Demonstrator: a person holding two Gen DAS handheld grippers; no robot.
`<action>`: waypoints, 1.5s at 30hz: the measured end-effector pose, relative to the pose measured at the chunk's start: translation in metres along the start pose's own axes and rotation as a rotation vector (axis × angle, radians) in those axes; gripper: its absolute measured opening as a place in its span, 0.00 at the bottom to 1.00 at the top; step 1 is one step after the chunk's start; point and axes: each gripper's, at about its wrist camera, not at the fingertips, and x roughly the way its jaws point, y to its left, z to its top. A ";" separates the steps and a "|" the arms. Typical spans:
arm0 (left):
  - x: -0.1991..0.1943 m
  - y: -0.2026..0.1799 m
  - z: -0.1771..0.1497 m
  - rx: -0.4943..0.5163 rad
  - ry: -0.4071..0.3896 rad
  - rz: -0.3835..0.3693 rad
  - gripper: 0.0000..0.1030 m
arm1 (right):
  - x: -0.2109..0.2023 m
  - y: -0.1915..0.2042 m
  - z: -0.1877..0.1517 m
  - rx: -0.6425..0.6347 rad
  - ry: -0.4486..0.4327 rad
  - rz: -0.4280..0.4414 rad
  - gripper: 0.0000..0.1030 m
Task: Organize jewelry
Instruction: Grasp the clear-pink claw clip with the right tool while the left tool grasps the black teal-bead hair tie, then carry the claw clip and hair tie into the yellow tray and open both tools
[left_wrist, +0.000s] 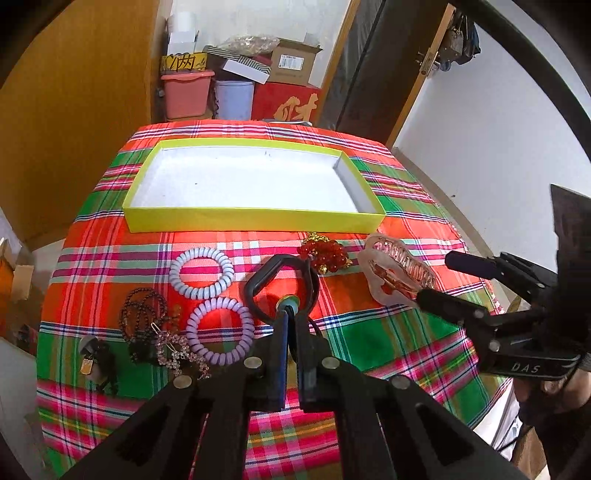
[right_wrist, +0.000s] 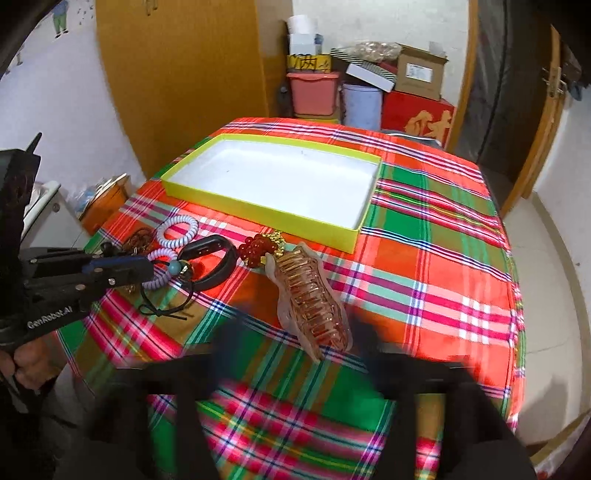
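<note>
A yellow tray (left_wrist: 255, 218) with a white floor stands empty at the far middle of the plaid table; it also shows in the right wrist view (right_wrist: 258, 216). My left gripper (left_wrist: 291, 314) is shut on the beaded cord of a black bangle (left_wrist: 280, 264), also seen from the right (right_wrist: 210, 251). My right gripper (left_wrist: 439, 280) is open around the near end of a pink hair claw clip (left_wrist: 395, 273), which fills the right wrist view (right_wrist: 310, 302); my own fingers there are blurred. A red bead cluster (left_wrist: 327, 253) lies before the tray.
Two coiled hair ties, white (left_wrist: 201, 273) and lilac (left_wrist: 219, 332), lie left of the bangle. A dark bead necklace (left_wrist: 142, 317), a rhinestone clip (left_wrist: 181, 354) and a small charm (left_wrist: 90, 354) lie at the left edge. Boxes and bins (left_wrist: 236, 85) stand behind the table.
</note>
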 end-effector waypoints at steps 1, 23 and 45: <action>0.000 0.000 -0.001 0.000 -0.001 0.002 0.03 | 0.004 -0.001 0.001 -0.014 0.008 0.005 0.72; -0.029 -0.003 0.016 0.000 -0.060 -0.049 0.03 | -0.002 -0.006 0.007 0.026 0.021 0.008 0.35; -0.019 0.035 0.093 0.011 -0.127 -0.011 0.03 | 0.007 -0.014 0.075 0.082 -0.086 -0.035 0.35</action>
